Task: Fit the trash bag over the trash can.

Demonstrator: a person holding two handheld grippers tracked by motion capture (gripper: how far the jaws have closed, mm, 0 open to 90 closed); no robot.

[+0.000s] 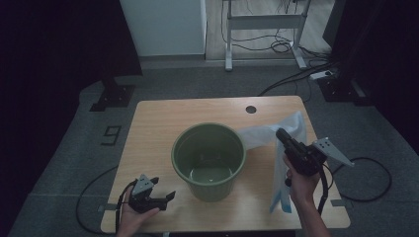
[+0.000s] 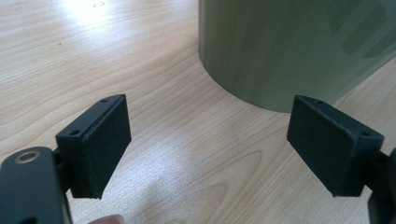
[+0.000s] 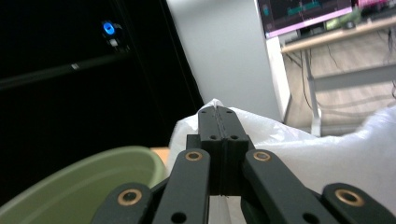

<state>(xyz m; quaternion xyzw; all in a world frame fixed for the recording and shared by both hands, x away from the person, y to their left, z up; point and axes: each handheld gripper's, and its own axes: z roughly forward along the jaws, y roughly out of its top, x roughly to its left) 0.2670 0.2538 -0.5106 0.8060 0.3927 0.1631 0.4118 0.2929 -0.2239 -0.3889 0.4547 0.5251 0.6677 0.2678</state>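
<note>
- My right gripper (image 1: 282, 134), fingers clenched on the white plastic bag (image 1: 276, 136), holds it right of centre, beside the green bin (image 1: 208, 159).
- Left gripper (image 1: 165, 190) released, lower left on the surface (image 1: 158, 118).
- Bin unlined; bag not yet opened or fitted.

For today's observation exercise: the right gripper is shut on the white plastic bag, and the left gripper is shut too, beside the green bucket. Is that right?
Not quite. The left gripper is open: the left gripper view shows its jaws wide apart with nothing between them, beside the green bucket. The right gripper is indeed shut on the white plastic bag.
</note>
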